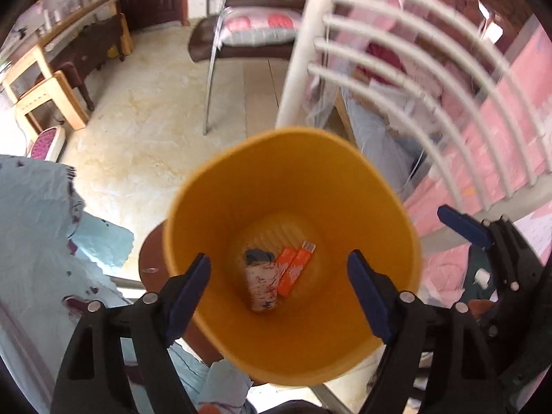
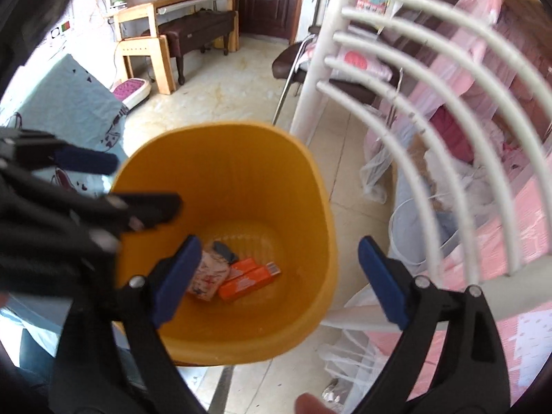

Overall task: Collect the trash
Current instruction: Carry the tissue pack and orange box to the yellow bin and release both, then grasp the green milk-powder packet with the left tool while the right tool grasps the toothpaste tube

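A yellow bin [image 1: 241,189] stands below both grippers, its mouth facing the cameras. On its bottom lie an orange box [image 1: 293,270], a pale wrapper with red print [image 1: 262,284] and a small dark item [image 1: 257,255]. My left gripper [image 1: 279,262] hangs over the bin's mouth, open, nothing between its blue pads. In the right wrist view the same bin [image 2: 224,172] holds the orange box [image 2: 248,277] and the wrapper [image 2: 208,276]. My right gripper [image 2: 280,241] is open and empty above it. The left gripper [image 2: 147,183] reaches in from the left.
A white barred bed rail [image 1: 414,86] with pink bedding [image 1: 517,110] behind it stands close on the right. Light blue cloth [image 1: 34,224] lies on the left. A chair [image 1: 241,41], a wooden table [image 2: 145,17] and a dark bench [image 2: 200,31] stand across the tiled floor [image 1: 138,131].
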The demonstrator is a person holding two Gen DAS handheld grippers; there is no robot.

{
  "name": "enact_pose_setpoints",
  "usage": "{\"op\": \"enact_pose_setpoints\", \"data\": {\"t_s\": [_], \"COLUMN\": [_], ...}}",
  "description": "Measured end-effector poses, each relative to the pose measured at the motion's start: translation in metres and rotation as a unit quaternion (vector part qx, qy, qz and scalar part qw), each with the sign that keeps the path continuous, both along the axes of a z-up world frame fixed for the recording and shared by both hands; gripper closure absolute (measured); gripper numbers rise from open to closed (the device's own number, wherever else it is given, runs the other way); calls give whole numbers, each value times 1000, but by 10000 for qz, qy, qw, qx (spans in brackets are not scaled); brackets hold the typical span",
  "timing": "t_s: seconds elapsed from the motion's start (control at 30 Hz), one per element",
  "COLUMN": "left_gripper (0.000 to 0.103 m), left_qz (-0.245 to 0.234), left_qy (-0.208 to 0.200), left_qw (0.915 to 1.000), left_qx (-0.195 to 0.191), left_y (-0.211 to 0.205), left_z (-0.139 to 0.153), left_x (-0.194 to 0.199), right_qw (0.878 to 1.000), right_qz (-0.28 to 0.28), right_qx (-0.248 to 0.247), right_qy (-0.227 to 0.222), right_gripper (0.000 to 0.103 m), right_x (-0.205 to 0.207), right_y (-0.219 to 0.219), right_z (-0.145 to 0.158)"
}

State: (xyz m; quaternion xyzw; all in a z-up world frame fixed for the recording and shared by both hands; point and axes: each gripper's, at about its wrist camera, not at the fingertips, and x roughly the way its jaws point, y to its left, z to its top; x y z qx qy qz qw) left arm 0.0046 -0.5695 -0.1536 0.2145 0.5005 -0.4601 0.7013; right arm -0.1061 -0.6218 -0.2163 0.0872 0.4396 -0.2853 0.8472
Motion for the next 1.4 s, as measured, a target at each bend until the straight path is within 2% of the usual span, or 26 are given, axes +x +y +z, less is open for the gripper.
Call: {"op": "enact_pose_setpoints", "data": {"t_s": [0.13,0.2,0.27,0.33,0.4,0.43,0.47,0.53,0.6,0.63,0.7,0.8,0.83,0.87,0.93,1.07,1.2,1.27,1.3,1.37,1.4], "left_gripper": [24,24,20,6,6,6,6,6,6,6,6,6,6,6,6,6,6,6,6,6,6], "left_qz": [477,478,652,907,1178,1258,1279,1449,1499,1625,2076,2599,2789,2898,3012,3223,3282,3252,3211,3145,3111], "left_qy": [-303,-484,-633,-902,-1506,-1956,-2295,-2705,-2613,-2527,-2531,-2780,-2901,-2934,-2899,-2756,-2486,-2374,-2354,-2429,-2493], "left_qw": [9984,9955,9861,9653,9385,9269,9215,9189,9241,9229,9127,8974,8907,8888,8898,8892,8946,8999,9027,9061,9075], "left_qx": [-66,-667,-1390,-2276,-2875,-2946,-2862,-2479,-2353,-2408,-2447,-2231,-2115,-1997,-1830,-1718,-1739,-1673,-1629,-1454,-1323], "left_y": [37,68,111,165,218,243,261,295,329,351,397,451,471,483,508,554,578,577,581,577,571], "left_z": [45,77,115,153,182,191,197,200,198,197,195,190,189,187,185,176,165,157,154,147,142], "left_x": [6,6,7,6,0,-5,-7,-8,-4,-1,4,8,11,15,24,42,65,79,82,89,88], "right_qw": [9978,9934,9849,9745,9639,9601,9553,9443,9308,9257,9094,8784,8728,8693,8607,8482,8253,8187,8162,8149,8158], "right_qz": [-8,-7,90,342,763,1002,1310,1894,2514,2758,3365,4276,4439,4569,4832,5177,5585,5698,5743,5782,5774], "right_qx": [-372,-539,-729,-846,-895,-844,-718,-346,25,121,203,330,335,277,217,-93,-250,-290,-278,-210,-120], "right_qy": [-553,-1009,-1570,-2050,-2388,-2470,-2551,-2668,-2653,-2585,-2435,-2109,-2002,-1865,-1589,-1121,-797,-651,-572,-329,-288], "right_gripper": [14,6,6,6,6,6,6,6,6,6,6,6,6,6,6,6,6,7,11,36,37], "right_x": [-10,-14,-17,-17,-9,-4,5,25,51,59,83,116,125,137,156,169,180,185,188,196,199], "right_y": [21,35,55,75,102,115,131,162,192,206,243,296,309,324,342,368,388,398,400,404,403], "right_z": [33,57,83,109,132,139,147,155,157,157,152,143,140,135,125,108,103,98,96,90,87]}}
